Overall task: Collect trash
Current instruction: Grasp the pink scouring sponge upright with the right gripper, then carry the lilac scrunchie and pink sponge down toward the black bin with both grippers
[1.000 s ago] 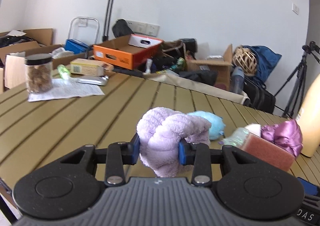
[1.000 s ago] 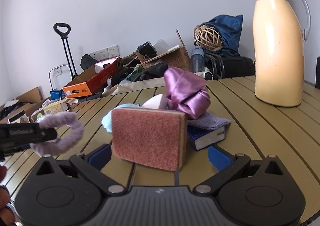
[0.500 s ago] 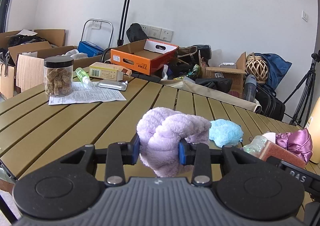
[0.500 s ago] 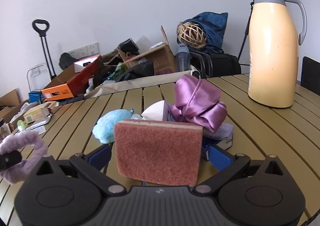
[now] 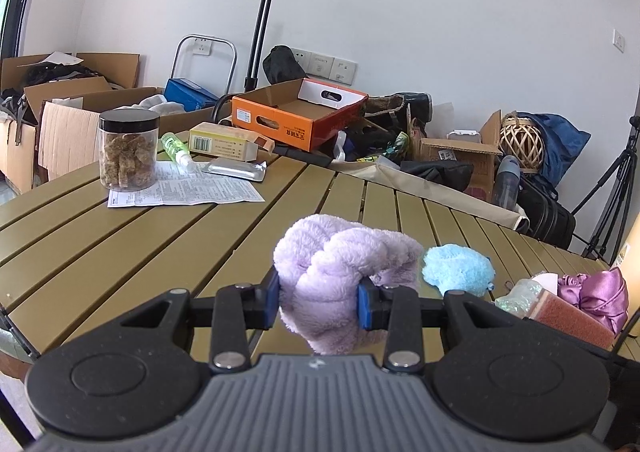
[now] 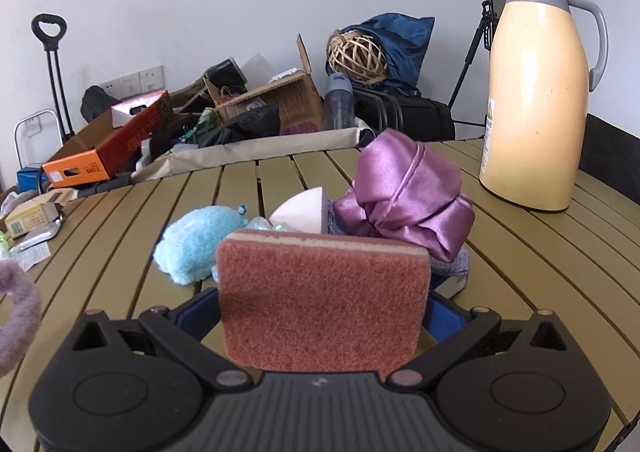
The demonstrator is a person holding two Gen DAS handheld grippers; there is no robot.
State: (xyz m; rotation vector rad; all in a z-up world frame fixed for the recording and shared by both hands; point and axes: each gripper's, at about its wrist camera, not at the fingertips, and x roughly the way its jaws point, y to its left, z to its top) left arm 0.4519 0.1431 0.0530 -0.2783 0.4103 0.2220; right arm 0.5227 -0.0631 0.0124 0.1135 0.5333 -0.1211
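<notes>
Since a second ago my right claw (image 6: pixel 323 310) has come in around the pink sponge (image 6: pixel 323 302), whose sides now touch both blue pads. My left claw (image 5: pixel 318 298) still grips the lilac fluffy scrunchie (image 5: pixel 332 272), raised above the slatted table (image 5: pixel 160 244). Beyond the sponge lie the blue fluffy ball (image 6: pixel 190 246) to its left and the purple satin bundle (image 6: pixel 404 200) to its right. The cream thermos (image 6: pixel 536 92) stands well right of the sponge.
</notes>
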